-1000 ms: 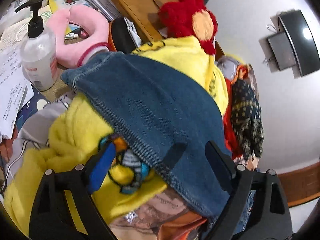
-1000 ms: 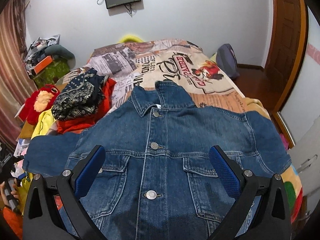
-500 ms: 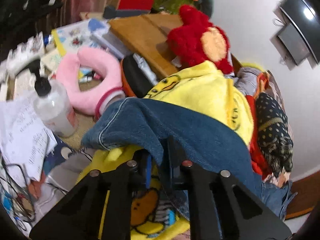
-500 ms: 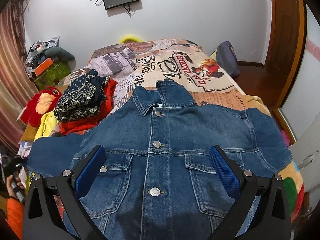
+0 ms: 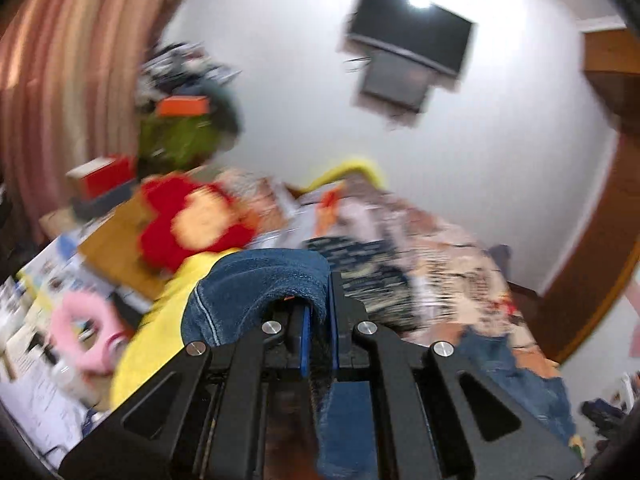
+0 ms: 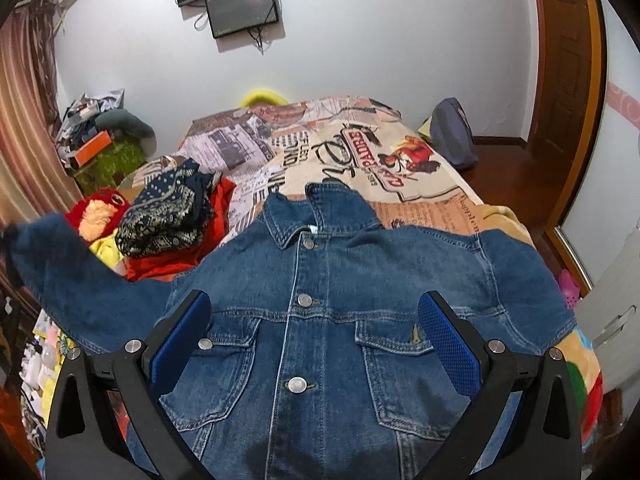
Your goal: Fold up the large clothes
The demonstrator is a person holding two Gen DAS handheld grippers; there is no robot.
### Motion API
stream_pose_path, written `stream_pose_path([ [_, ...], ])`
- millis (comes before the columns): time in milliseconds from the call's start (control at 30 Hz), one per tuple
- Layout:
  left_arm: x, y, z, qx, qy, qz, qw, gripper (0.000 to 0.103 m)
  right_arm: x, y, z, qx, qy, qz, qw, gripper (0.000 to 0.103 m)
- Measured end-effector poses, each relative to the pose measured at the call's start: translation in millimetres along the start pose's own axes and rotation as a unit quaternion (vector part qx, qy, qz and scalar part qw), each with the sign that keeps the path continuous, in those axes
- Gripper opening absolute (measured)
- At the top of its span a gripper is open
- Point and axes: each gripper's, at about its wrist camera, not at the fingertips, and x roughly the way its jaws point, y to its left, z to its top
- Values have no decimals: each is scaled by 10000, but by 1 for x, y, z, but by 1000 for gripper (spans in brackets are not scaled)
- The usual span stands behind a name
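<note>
Two grippers are being worked over a denim jacket (image 6: 320, 320) spread face-up on a bed (image 6: 420, 200): its sleeve cuff (image 5: 264, 276) is being pinched and held raised by the left gripper (image 5: 318, 336), while the right gripper (image 6: 316, 340) is being held wide apart above the jacket's front, gripping nothing.

The denim jacket (image 6: 320, 320) is showing mid-blue with silver buttons (image 6: 296, 384). The bedspread (image 6: 360, 160) is wearing a cream and orange newsprint pattern. A navy cloth (image 6: 168, 208) is carrying pale dotted motifs over an orange-red garment (image 6: 168, 266). The plush toy (image 5: 188, 224) is glowing red. The curtain (image 5: 60, 80) is running in pink-brown stripes.
</note>
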Motion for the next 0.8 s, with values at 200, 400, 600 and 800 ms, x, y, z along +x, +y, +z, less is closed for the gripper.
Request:
stream_pose_path([
  [200, 19, -110, 4, 463, 67, -986, 9940, 6, -2, -14, -1, -30, -99, 40, 9999, 103],
  [400, 58, -212, -29, 936, 759, -1751, 9772, 6, 0, -35, -8, -31, -26, -43, 10000, 103],
  [600, 93, -286, -99, 1389, 1750, -2159, 9505, 6, 5, -61, -16, 110, 155, -153, 9997, 103],
  [800, 116, -325, -177, 2056, 2795, -2237, 9108, 6, 11, -82, -25, 266, 337, -243, 9988, 103],
])
